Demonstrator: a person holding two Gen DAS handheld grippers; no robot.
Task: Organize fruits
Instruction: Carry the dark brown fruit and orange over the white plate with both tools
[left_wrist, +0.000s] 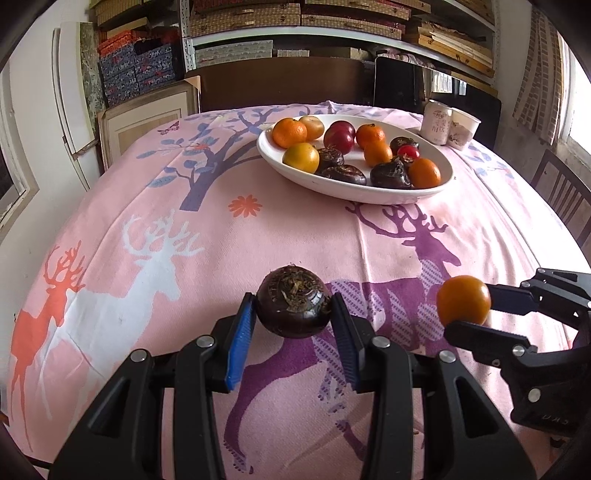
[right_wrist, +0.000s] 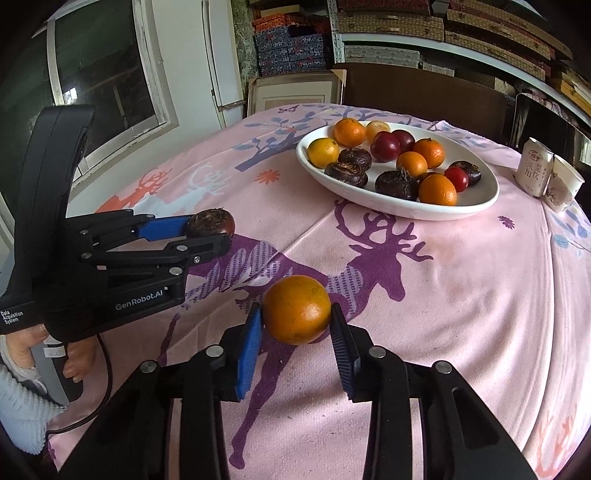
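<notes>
**Two fruits gripped above the pink cloth**

A dark, glossy water chestnut (left_wrist: 293, 305) with a dry tufted crown sits clamped between the blue pads of the left hand-held gripper (left_wrist: 293, 321). The right hand-held gripper (right_wrist: 297, 325) pinches a smooth orange fruit (right_wrist: 296, 309). Both are near the front of the surface (left_wrist: 258, 240); farther back a white oval dish (left_wrist: 354, 190) holds oranges, red plums and more chestnuts

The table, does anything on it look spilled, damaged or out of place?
Nothing stands out. The white dish sits level with its fruit inside, and the carton and paper cup stand upright beside it. The only fruit off the dish are the water chestnut and orange, each gripped in a claw.
</notes>
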